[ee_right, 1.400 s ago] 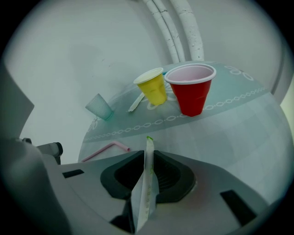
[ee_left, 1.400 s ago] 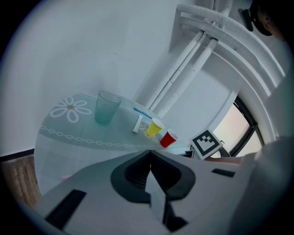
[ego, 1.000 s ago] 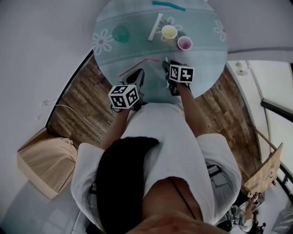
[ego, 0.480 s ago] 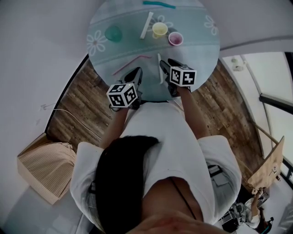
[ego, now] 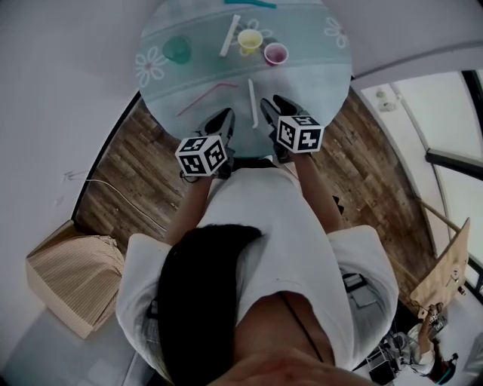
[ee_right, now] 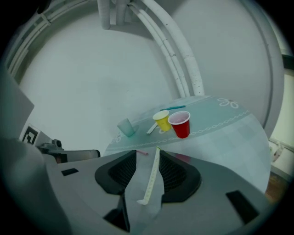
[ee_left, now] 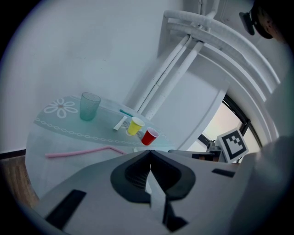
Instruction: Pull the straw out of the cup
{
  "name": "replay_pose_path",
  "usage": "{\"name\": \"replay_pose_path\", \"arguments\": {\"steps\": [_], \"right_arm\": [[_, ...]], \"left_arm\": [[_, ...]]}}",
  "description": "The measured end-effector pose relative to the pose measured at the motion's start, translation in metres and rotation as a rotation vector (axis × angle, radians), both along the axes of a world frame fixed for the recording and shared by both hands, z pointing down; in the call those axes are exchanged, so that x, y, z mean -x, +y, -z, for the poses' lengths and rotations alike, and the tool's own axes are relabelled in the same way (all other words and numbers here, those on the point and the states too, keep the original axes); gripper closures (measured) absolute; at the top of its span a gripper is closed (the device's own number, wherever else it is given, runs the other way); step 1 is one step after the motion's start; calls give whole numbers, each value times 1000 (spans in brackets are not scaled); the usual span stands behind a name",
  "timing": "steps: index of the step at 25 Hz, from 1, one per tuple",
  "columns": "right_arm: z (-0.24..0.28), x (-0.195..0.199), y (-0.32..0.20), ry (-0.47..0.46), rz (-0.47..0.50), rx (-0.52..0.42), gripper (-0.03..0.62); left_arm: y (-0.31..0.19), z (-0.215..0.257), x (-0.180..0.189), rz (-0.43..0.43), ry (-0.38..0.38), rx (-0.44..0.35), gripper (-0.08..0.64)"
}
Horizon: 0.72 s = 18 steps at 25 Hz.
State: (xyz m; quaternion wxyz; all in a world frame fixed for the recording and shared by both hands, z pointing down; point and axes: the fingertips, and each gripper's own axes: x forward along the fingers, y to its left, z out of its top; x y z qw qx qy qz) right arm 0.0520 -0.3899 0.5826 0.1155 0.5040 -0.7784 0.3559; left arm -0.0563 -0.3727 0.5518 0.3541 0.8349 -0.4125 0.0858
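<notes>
A white straw (ego: 253, 103) lies flat on the round table (ego: 317, 83), just left of my right gripper (ego: 275, 106). In the right gripper view this straw (ee_right: 151, 176) shows in the gap below the right gripper (ee_right: 147, 152). Its jaws have just closed a little but still stand wide, and the pads do not touch the straw. My left gripper (ee_left: 149, 158) is shut on nothing near the table's front edge. The yellow cup (ego: 250, 39), red cup (ego: 275, 53) and green cup (ego: 177, 50) stand at the back. I see no straw in any of them.
A pink bent straw (ego: 207, 96) lies ahead of the left gripper (ego: 224, 117). Another white straw (ego: 230, 35) lies beside the yellow cup, and a teal straw (ego: 249, 4) lies at the far rim. Wooden floor surrounds the table, with a wicker box (ego: 68, 279) at lower left.
Both grippers have drawn back toward the table's near edge, and the right one has risen. The white straw, earlier half hidden by the right gripper, now lies in full view on the table.
</notes>
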Motion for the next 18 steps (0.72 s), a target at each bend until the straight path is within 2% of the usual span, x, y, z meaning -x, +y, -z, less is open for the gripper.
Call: {"name": "replay_pose_path", "arguments": {"steps": [7, 13, 18], "right_arm": [[11, -2, 31, 31, 15, -75, 495], [29, -2, 59, 34, 58, -163, 511], [40, -2, 73, 111, 66, -224, 522]], "left_arm": [[27, 1, -24, 13, 16, -13, 551], [54, 1, -37, 31, 10, -29, 551], [69, 3, -40, 44, -1, -45, 551]]}}
